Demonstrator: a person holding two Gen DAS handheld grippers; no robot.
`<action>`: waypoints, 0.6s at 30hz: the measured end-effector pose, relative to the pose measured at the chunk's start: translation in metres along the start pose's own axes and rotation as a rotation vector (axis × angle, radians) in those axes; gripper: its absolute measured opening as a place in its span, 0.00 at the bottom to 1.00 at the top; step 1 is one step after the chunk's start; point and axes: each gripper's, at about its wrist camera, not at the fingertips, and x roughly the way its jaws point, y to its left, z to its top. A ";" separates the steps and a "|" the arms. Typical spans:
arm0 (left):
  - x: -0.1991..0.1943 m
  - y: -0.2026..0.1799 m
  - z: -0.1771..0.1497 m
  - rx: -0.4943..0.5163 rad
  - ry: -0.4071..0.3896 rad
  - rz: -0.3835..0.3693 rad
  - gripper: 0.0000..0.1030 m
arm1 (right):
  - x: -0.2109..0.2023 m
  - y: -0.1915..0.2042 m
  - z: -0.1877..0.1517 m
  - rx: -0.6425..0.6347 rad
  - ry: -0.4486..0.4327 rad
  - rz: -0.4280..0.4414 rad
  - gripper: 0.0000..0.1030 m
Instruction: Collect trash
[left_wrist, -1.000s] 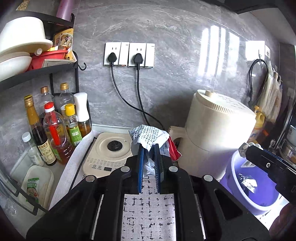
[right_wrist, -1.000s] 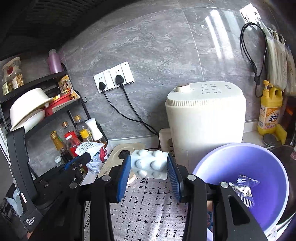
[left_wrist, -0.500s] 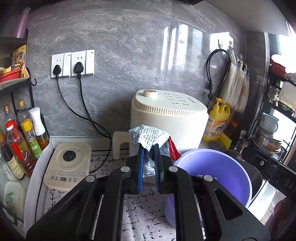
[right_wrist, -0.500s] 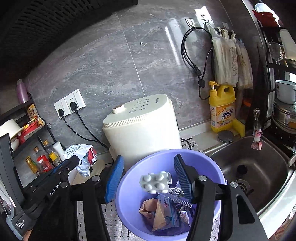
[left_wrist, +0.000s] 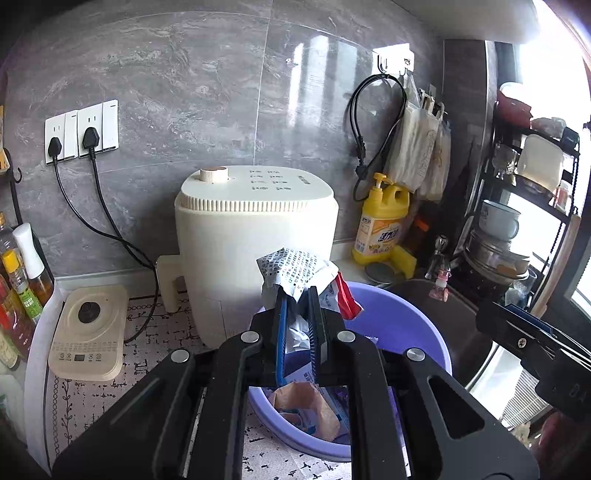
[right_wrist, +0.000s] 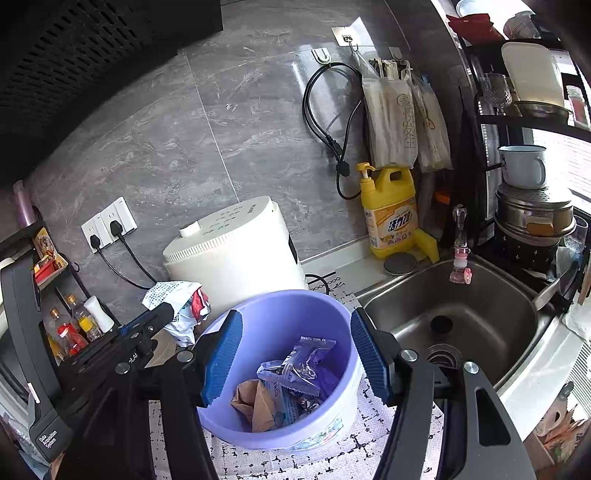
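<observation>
My left gripper (left_wrist: 298, 295) is shut on a crumpled printed wrapper (left_wrist: 295, 269) with a red strip, held above the near rim of a purple basin (left_wrist: 417, 332). The wrapper also shows in the right wrist view (right_wrist: 177, 295), left of the basin (right_wrist: 280, 314). My right gripper (right_wrist: 295, 354) is open and empty, its blue pads on either side above the basin. Inside the basin lie a brown paper piece (right_wrist: 255, 402) and foil and plastic packets (right_wrist: 295, 369).
A cream appliance (left_wrist: 255, 236) stands behind the basin, with an induction cooker (left_wrist: 88, 328) and sauce bottles (left_wrist: 22, 273) to the left. A yellow detergent bottle (right_wrist: 391, 210) and a steel sink (right_wrist: 461, 317) are to the right. A patterned mat (right_wrist: 332, 458) lies under the basin.
The right gripper opened and dropped the white bumpy blister pack into the basin. Both grippers swung right; the left one carried the wrapper from over the cooker to the basin.
</observation>
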 end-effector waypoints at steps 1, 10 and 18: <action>0.002 -0.003 -0.001 0.004 0.006 -0.010 0.11 | -0.002 -0.002 -0.001 0.005 -0.001 -0.005 0.59; 0.005 -0.006 -0.006 -0.018 0.041 -0.031 0.57 | -0.014 -0.013 -0.008 0.032 -0.007 -0.042 0.64; -0.017 0.015 -0.002 -0.015 0.017 0.013 0.81 | -0.017 0.004 -0.011 0.014 -0.006 -0.028 0.70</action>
